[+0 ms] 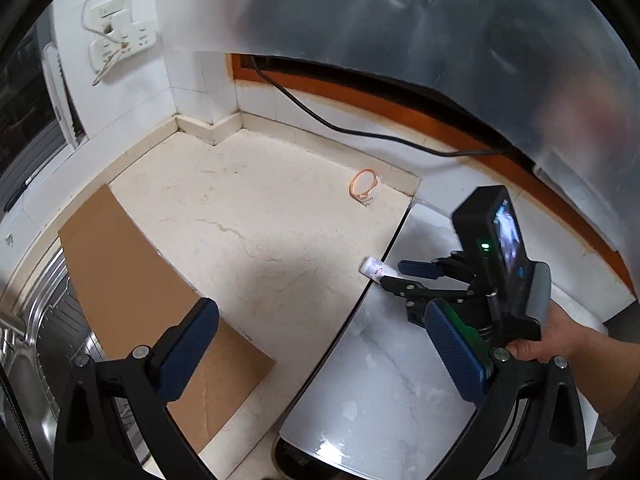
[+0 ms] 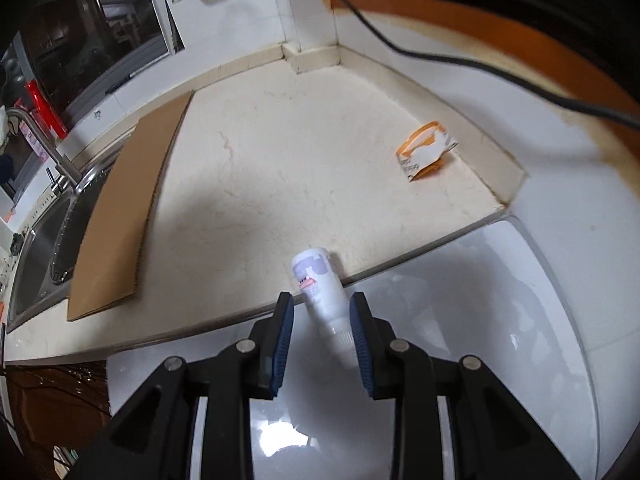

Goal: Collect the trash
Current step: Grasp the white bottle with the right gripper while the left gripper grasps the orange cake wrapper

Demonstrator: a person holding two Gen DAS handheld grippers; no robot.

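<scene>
A cream stone counter [image 2: 280, 160] fills most of both wrist views, running back to a tiled corner, with a glossy white marbled surface [image 2: 460, 320] butting against its near edge. Along the counter's left side lies a long flat sheet of brown cardboard [image 2: 128, 216], one edge reaching over toward the steel sink [image 2: 44, 240] and its tap. A translucent plastic bag [image 1: 440, 32] hangs across the top of the left wrist view, held up in front of the wall, while a black cable [image 2: 460, 60] runs along the wall past an orange-brown trim. The left gripper [image 1: 316, 352] has its blue-padded jaws spread wide apart with only counter and cardboard showing between them — nothing is gripped. The right gripper [image 2: 322, 320], carried in a bare hand [image 1: 560, 344] at the right of the left view, points down at the seam between the two surfaces; its jaws are partly closed, one on each side of a small white bottle [image 2: 318, 280], but whether the pads actually press on it I cannot tell. The bottle lies on its side across the counter's edge, its printed body on the cream stone and its cap end toward the gripper over the white surface. Farther back, near the right end of the counter and well apart from the bottle, sits a crumpled orange-and-white wrapper [image 2: 426, 150].
</scene>
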